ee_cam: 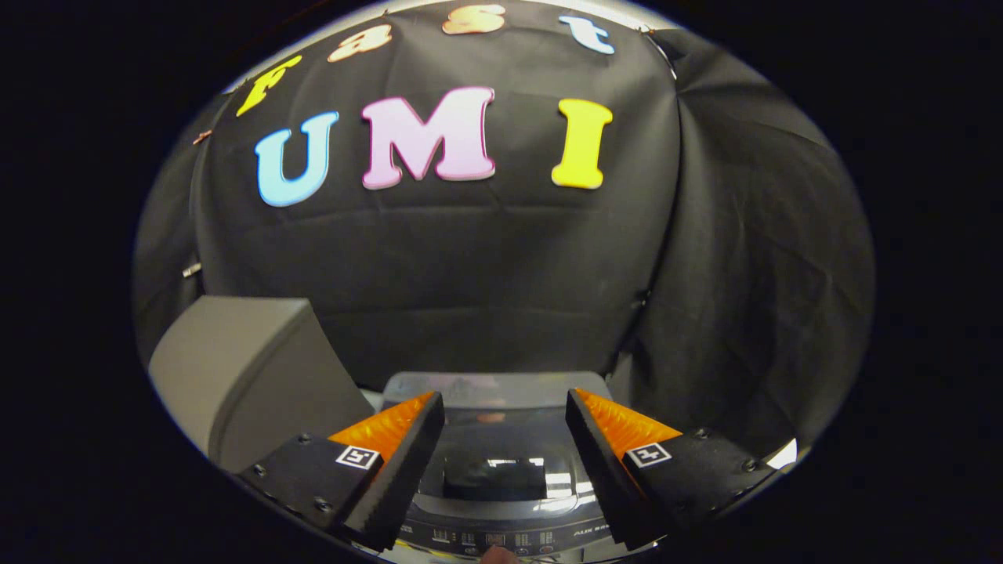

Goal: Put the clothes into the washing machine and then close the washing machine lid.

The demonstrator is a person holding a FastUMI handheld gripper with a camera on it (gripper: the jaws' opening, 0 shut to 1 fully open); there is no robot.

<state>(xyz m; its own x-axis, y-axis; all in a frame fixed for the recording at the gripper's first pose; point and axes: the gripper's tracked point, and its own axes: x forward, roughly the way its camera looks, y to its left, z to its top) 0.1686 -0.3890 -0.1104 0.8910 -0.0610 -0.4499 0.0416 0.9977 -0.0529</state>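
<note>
The gripper [505, 407] is held above the washing machine [501, 540], and its two fingers [403, 462] stand well apart, released, with nothing between them. In the wide gap between the fingers I see the washing machine lid [497, 458]. It is a dark, glossy panel that lies flat and closed over the top of the machine, and it reflects some lights. On the near side of the lid is the control panel [494, 539] with small markings, too small to tell. On the left, beside the machine, stands a grey box [243, 368] with a slanted top. Behind everything hangs the black cloth wall [486, 266] of the booth. I cannot see the clothes anywhere.
</note>
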